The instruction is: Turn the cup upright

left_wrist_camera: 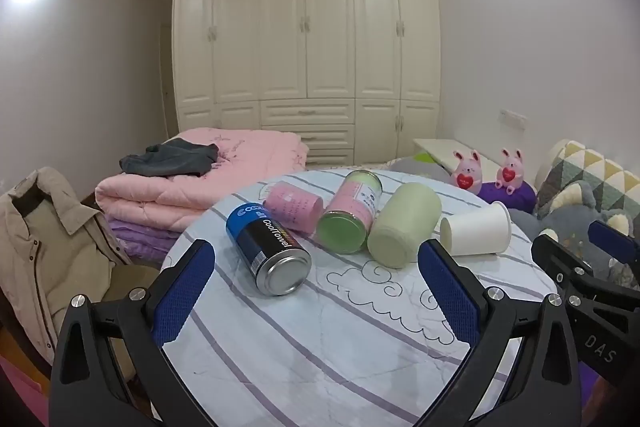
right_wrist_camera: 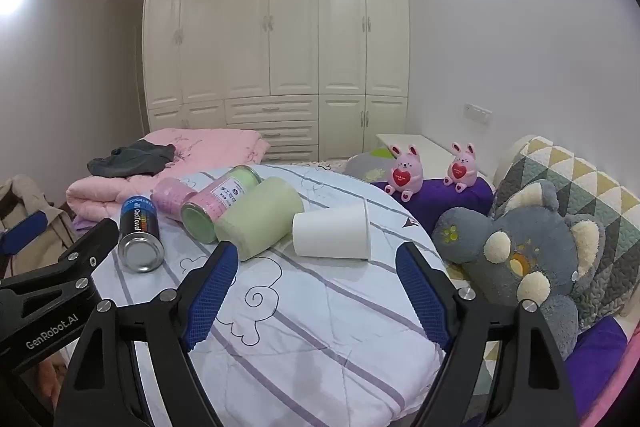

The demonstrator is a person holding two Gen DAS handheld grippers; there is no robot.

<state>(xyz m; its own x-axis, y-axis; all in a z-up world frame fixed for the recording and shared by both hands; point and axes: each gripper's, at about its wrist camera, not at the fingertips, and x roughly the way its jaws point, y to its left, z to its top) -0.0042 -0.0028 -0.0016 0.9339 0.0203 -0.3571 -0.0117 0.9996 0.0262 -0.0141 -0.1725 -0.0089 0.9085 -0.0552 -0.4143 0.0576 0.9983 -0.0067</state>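
Note:
A white paper cup [left_wrist_camera: 476,230] lies on its side on the round cloth-covered table [left_wrist_camera: 320,327], its mouth to the right. It shows in the right wrist view [right_wrist_camera: 331,231] just beyond the fingers. My left gripper [left_wrist_camera: 316,259] is open and empty, hovering over the table in front of the cans. My right gripper [right_wrist_camera: 318,261] is open and empty, its fingertips a little short of the cup. The right gripper also shows at the right edge of the left wrist view [left_wrist_camera: 580,251].
Lying on the table left of the cup are a pale green jar [left_wrist_camera: 404,223], a pink-and-green can [left_wrist_camera: 352,213], a pink cylinder [left_wrist_camera: 294,207] and a blue-black can [left_wrist_camera: 268,251]. A grey plush toy [right_wrist_camera: 520,251] and two pink bunnies [right_wrist_camera: 404,173] sit at the right. Folded pink quilt [left_wrist_camera: 192,179] behind.

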